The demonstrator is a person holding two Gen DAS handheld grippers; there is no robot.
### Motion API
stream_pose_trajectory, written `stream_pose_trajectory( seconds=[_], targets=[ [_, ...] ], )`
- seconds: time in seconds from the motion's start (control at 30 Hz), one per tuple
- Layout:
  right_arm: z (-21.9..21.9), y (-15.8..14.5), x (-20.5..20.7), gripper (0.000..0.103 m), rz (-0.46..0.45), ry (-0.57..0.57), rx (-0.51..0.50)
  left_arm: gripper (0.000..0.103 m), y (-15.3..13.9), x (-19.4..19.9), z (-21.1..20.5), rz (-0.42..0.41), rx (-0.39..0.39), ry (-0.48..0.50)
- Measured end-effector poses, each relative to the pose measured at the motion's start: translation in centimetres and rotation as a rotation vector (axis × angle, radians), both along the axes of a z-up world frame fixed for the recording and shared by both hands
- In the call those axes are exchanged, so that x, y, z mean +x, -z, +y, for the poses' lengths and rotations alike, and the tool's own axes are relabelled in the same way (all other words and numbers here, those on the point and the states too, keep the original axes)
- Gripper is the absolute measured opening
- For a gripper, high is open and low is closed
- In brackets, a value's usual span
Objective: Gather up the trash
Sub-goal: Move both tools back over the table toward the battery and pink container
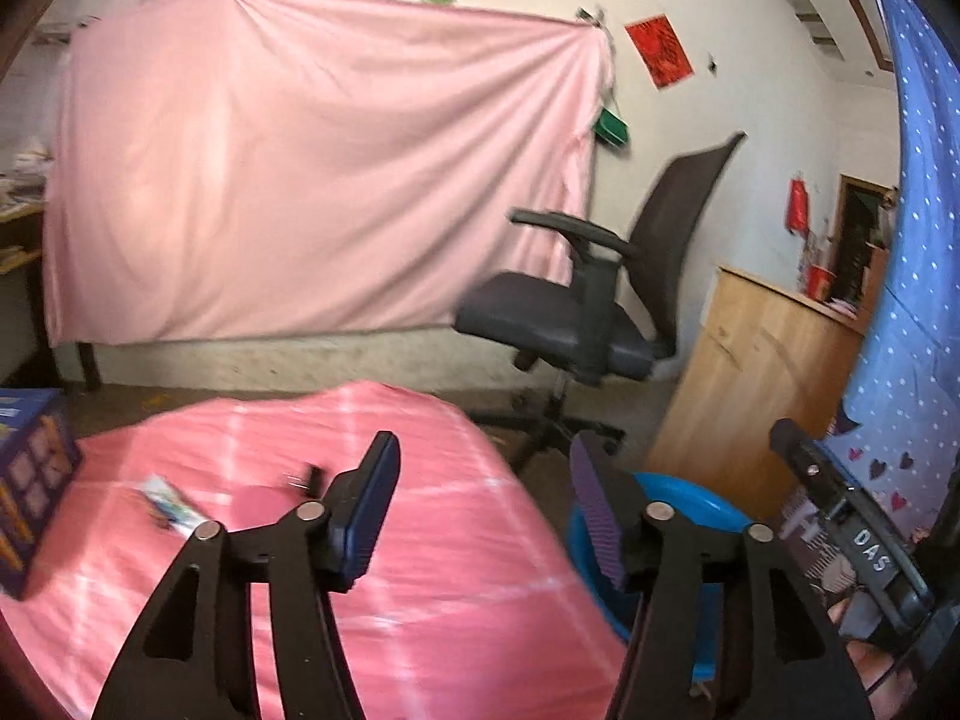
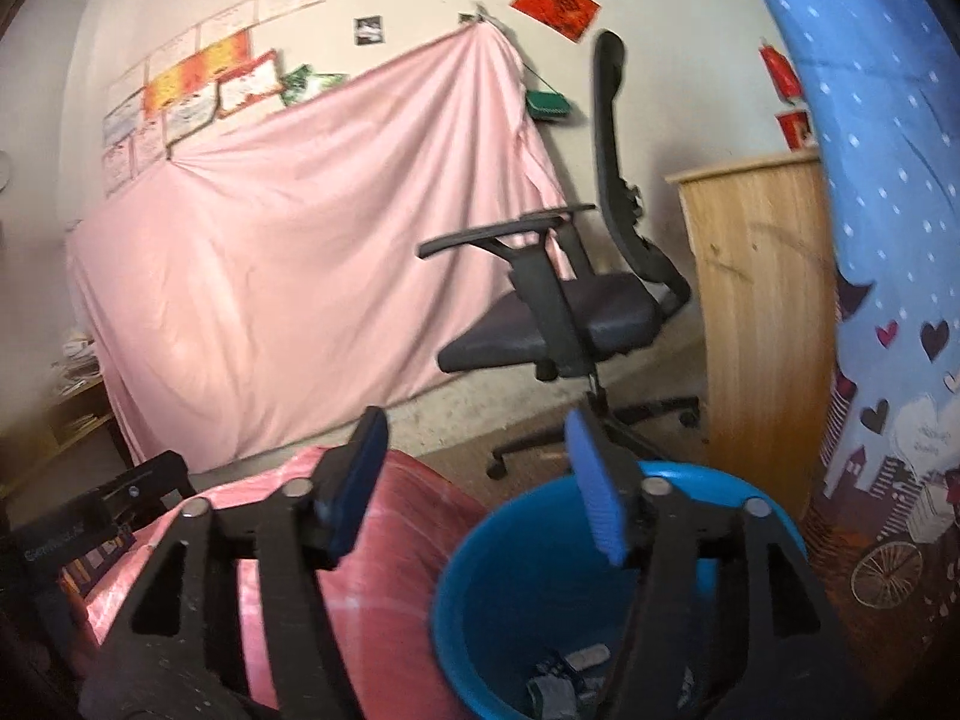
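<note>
A colourful wrapper (image 1: 171, 504) and a small dark object (image 1: 307, 478) lie on the table with a pink cloth (image 1: 456, 540). My left gripper (image 1: 480, 504) is open and empty, above the table's right part. A blue bin (image 2: 516, 564) stands on the floor right of the table; its rim shows in the left wrist view (image 1: 684, 498). Crumpled trash (image 2: 567, 678) lies at its bottom. My right gripper (image 2: 474, 480) is open and empty, above the bin's left rim. It also shows in the left wrist view (image 1: 852, 534).
A blue box (image 1: 30, 480) stands at the table's left edge. A black office chair (image 1: 594, 312) is behind the table. A wooden cabinet (image 2: 762, 312) and a blue patterned curtain (image 2: 888, 240) are on the right. A pink sheet (image 1: 300, 168) hangs on the wall.
</note>
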State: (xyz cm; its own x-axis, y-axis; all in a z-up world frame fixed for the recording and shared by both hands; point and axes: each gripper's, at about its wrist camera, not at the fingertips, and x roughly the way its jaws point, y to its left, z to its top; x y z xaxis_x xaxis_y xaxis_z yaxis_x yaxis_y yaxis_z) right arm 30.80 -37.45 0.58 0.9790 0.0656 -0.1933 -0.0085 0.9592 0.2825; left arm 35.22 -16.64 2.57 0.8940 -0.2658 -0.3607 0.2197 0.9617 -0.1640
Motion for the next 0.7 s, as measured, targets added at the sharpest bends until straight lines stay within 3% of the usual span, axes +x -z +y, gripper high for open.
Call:
stream_pose_trajectory(
  seconds=[0.07, 0.1, 0.17, 0.37, 0.7],
  targets=[
    [1.0, -0.4, -0.1, 0.103, -0.024, -0.014, -0.003, 0.063, -0.1, -0.7, 1.5, -0.026, 0.001, -0.043],
    [1.6, -0.6, -0.1, 0.103, -0.037, -0.02, -0.006, 0.065, -0.1, -1.0, 2.2, -0.039, 0.001, -0.067],
    [2.8, -1.0, 0.1, 0.103, -0.054, -0.036, -0.02, 0.082, 0.0, -1.7, 3.9, -0.066, -0.006, -0.116],
    [6.1, -1.7, 0.2, 0.103, -0.117, -0.107, -0.039, 0.098, 0.3, -3.4, 8.0, -0.114, -0.006, -0.246],
    [10.9, -1.9, -0.1, 0.103, -0.174, -0.222, -0.103, 0.101, 2.3, -6.0, 12.4, -0.141, 0.016, -0.364]
  ],
)
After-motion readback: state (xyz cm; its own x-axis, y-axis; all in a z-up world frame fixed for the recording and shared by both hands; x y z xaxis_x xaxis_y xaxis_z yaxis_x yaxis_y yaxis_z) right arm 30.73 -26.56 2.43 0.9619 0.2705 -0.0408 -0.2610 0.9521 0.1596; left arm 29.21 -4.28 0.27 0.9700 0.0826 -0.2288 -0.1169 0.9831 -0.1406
